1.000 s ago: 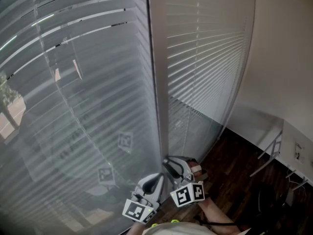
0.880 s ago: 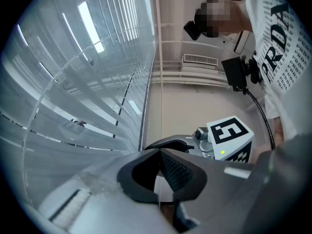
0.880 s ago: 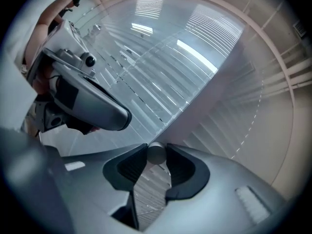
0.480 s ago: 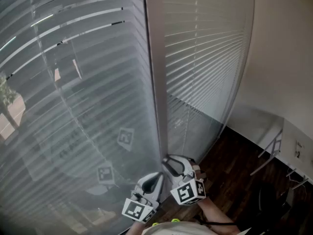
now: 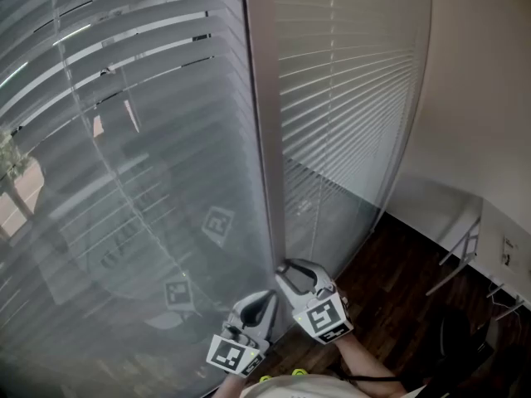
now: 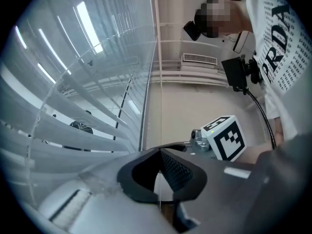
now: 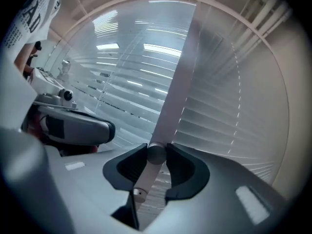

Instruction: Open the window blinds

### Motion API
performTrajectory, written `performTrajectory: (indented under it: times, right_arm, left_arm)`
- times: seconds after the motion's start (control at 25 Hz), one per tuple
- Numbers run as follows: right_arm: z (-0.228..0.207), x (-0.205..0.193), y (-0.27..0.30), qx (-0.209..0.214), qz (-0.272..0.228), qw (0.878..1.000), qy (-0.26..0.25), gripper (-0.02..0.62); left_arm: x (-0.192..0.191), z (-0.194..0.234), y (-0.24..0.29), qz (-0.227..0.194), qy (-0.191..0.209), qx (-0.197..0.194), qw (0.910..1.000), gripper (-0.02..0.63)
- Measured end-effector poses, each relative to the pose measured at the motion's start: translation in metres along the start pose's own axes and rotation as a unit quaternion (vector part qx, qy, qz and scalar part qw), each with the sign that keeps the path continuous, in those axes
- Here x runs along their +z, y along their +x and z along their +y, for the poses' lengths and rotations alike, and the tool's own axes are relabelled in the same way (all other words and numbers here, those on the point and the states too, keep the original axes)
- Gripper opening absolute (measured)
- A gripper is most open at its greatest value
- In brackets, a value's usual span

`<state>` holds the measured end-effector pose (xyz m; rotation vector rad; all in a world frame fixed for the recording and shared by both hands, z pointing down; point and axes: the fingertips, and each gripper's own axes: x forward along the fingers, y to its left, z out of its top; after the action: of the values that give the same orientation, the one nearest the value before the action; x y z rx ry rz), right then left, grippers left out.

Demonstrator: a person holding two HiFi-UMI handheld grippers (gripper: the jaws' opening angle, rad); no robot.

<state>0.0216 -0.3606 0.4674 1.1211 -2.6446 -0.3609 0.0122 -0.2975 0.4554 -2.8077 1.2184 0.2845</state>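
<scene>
Two slatted blinds hang behind glass, a left blind and a right blind, split by a pale upright frame post. Low by the post, my right gripper is shut on the blind's round tilt wand. In the right gripper view, the wand runs down between the dark pads of that gripper. My left gripper sits just below and left of it. Its jaws meet at the tips on a thin cord.
A beige wall closes the right side. Dark wood floor lies below the right blind, and white furniture stands at the right edge. The person's shirt fills the right of the left gripper view.
My right gripper has rolled about its own axis on the wand: its marker cube now faces a different way. The left blind's slats show slightly wider gaps. The left gripper has not moved.
</scene>
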Motion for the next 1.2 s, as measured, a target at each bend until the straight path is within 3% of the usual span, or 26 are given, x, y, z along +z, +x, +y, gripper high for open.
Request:
performTrajectory:
  times: [0.44, 0.64, 1.04, 1.2]
  right_arm:
    - [-0.0037, -0.001, 0.0008, 0.011, 0.01, 0.995, 0.094, 0.129]
    - [-0.0053, -0.0029, 0.0008, 0.009, 0.011, 0.994, 0.112, 0.129]
    - [-0.0034, -0.0007, 0.0002, 0.01, 0.0, 0.995, 0.101, 0.13]
    - [0.0007, -0.001, -0.0017, 0.007, 0.014, 1.0, 0.024, 0.132]
  left_arm:
    - [0.0021, 0.0004, -0.0009, -0.002, 0.0, -0.001, 1.0, -0.008]
    - [0.0033, 0.0003, -0.0021, -0.002, 0.001, -0.001, 1.0, -0.008]
    - [0.0047, 0.0, -0.0037, -0.002, 0.0, -0.001, 1.0, -0.008]
    - [0.0062, 0.0002, -0.0034, -0.003, 0.002, -0.002, 1.0, -0.008]
